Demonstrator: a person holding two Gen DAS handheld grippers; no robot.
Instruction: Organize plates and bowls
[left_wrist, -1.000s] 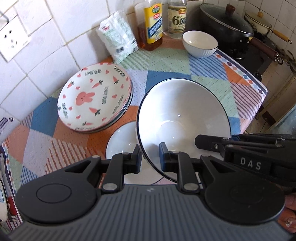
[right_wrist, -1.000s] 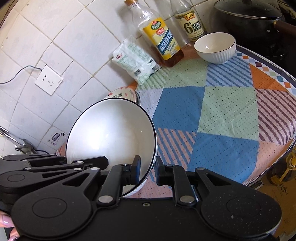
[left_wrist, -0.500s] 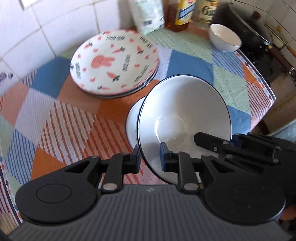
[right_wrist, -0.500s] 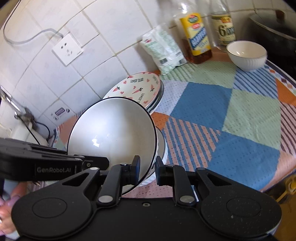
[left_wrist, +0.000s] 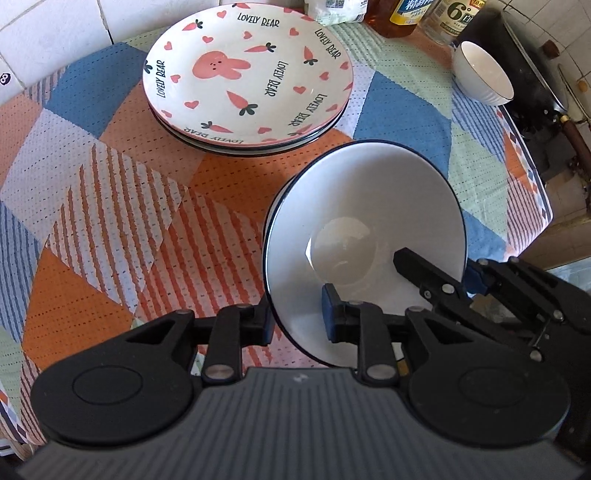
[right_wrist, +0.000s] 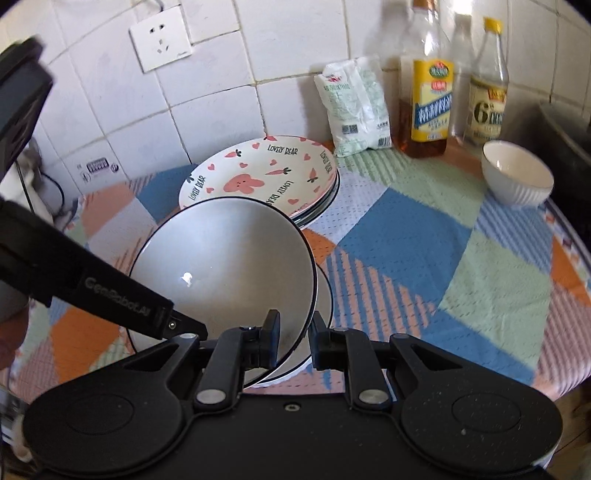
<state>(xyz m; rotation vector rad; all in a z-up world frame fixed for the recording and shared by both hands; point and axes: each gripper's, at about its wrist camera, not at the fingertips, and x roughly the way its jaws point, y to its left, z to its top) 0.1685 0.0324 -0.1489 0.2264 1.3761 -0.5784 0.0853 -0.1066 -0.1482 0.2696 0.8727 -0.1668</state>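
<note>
A large white bowl with a dark rim (left_wrist: 369, 229) (right_wrist: 225, 266) sits nested in a second white bowl (right_wrist: 325, 295) on the patchwork cloth. My left gripper (left_wrist: 297, 317) has its jaws spread around the bowl's near rim, not pinching it. My right gripper (right_wrist: 293, 341) likewise straddles the rim with a gap, and it shows in the left wrist view (left_wrist: 436, 277). A stack of bunny "Lovely Bear" plates (left_wrist: 247, 77) (right_wrist: 258, 177) lies behind. A small white ribbed bowl (left_wrist: 482, 75) (right_wrist: 517, 177) stands at the far right.
Oil and vinegar bottles (right_wrist: 428, 96) and a white packet (right_wrist: 354, 107) stand against the tiled wall. A black pot on the stove (left_wrist: 517, 66) is at the right past the cloth's edge. A wall socket (right_wrist: 160, 37) is above.
Both grippers lowered the big bowl into the bowl beneath it, and their jaws widened off the rim. Both cameras now tilt further down toward the table.
</note>
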